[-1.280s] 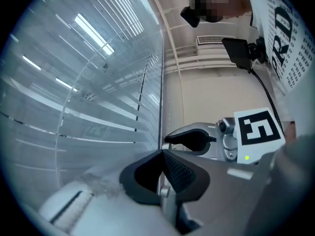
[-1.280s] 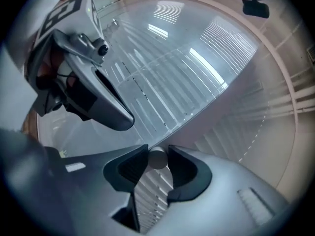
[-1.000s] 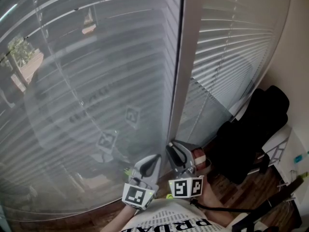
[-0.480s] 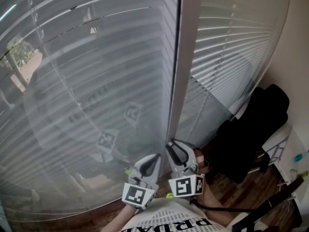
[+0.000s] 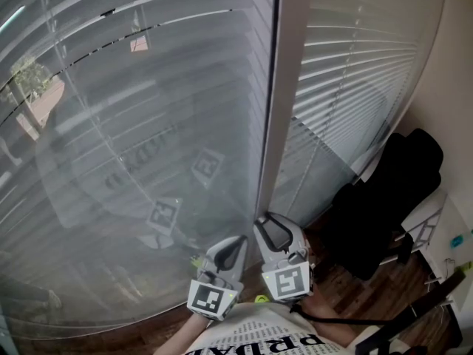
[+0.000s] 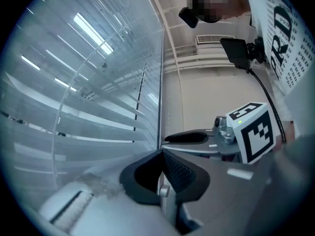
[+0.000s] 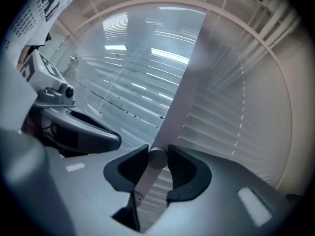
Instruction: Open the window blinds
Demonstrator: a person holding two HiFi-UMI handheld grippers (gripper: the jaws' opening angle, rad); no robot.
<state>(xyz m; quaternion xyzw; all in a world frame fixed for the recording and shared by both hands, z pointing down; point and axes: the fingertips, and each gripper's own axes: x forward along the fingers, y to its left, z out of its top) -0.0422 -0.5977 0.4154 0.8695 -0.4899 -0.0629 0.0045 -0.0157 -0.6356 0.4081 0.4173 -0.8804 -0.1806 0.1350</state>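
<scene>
The right claw [image 7: 157,157] is closed on the wand [image 7: 146,178]. The white rod stands between its two black pads and touches both, with its rounded end at the fingertips. In the head view this claw [image 5: 275,235] sits at the foot of the post [image 5: 277,87] that parts the two blinds, just by the left blind's lower right corner.

The left claw [image 6: 162,156] has its tips together with nothing between them. It hangs just left of the right claw [image 6: 189,137] and apart from it, facing the lower slats near the left blind's right edge; in the head view it [image 5: 230,251] lies below the blind's bottom edge.

The left blind [image 5: 133,124] fills the window's left part. Its slats are tilted a little, and a tree and a building show dimly through the gaps near the left edge. The right blind [image 5: 347,72] runs from the post to the wall [image 5: 443,87], with its slats lying closer together.

A bulky black thing [image 5: 384,198], perhaps a chair, stands against the right blind's lower right corner on the wooden floor [image 5: 369,294], well clear of both claws. A printed shirt [image 5: 259,339] shows at the bottom edge.
</scene>
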